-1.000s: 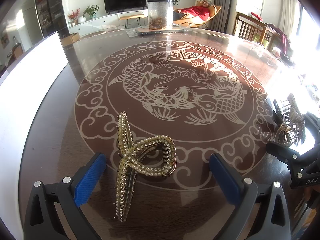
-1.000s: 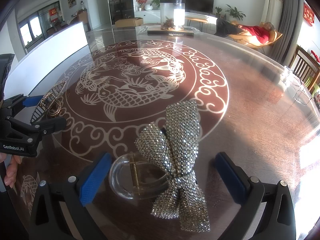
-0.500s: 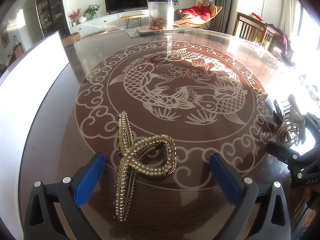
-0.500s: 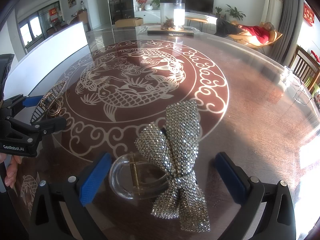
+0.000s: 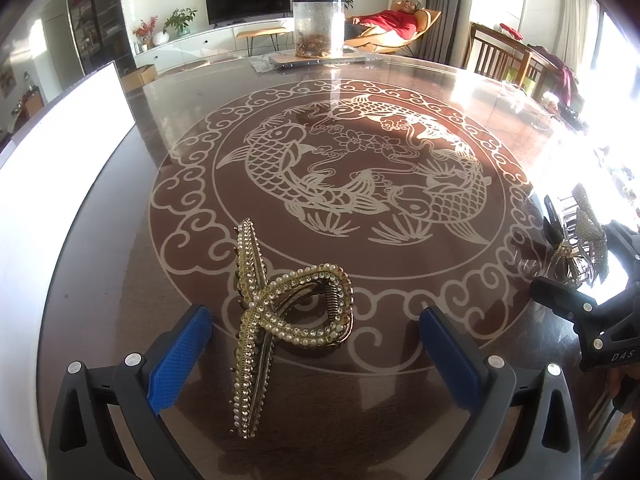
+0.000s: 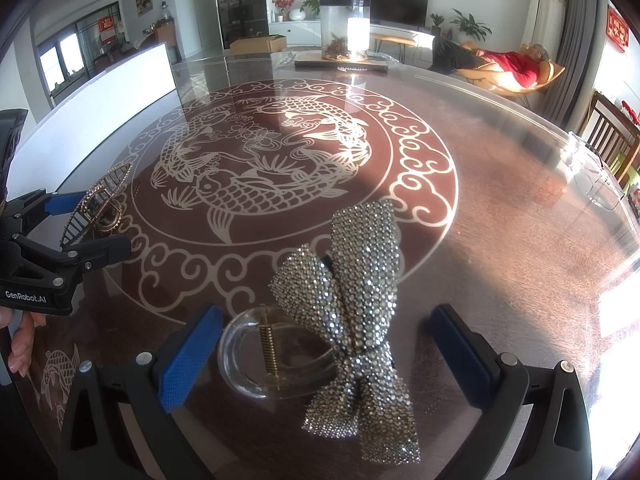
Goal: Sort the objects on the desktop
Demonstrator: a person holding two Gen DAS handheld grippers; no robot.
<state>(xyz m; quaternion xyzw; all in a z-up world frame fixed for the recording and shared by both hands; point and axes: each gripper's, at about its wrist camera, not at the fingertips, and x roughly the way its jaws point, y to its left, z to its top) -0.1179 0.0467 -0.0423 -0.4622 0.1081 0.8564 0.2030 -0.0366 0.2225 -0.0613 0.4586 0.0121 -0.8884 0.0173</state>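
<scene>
Left wrist view
Left gripper [image 5: 316, 344]: You held it wide open, gripping nothing, its blue pads either side of the clip and clear of it.
Gold pearl hair claw clip [image 5: 280, 312]: It lay on the table [image 5: 400, 360] at lower centre of the frame, nearer the left pad, long toothed arm pointing away, spring loop toward the right.
Right gripper [image 5: 560, 264]: It showed at the right edge, beside the rhinestone bow clip [image 5: 588, 228].
Advice: You probably needed to centre the jaws over the crossing of the loop before closing, since the thin arm looked likely to pivot out.

Right wrist view
Right gripper [image 6: 324, 352]: You held it spread wide and empty, straddling the bow clip without contact.
Rhinestone bow clip [image 6: 360, 292]: It sat at lower centre, its clear plastic ring [image 6: 248, 356] and spring toward the left pad, the bow tails nearest the camera.
Left gripper [image 6: 92, 220]: It was at the left edge, around the gold clip [image 6: 100, 204].
Advice: You would likely do best closing on the bow's knot, as the clear ring looked slippery.
</scene>
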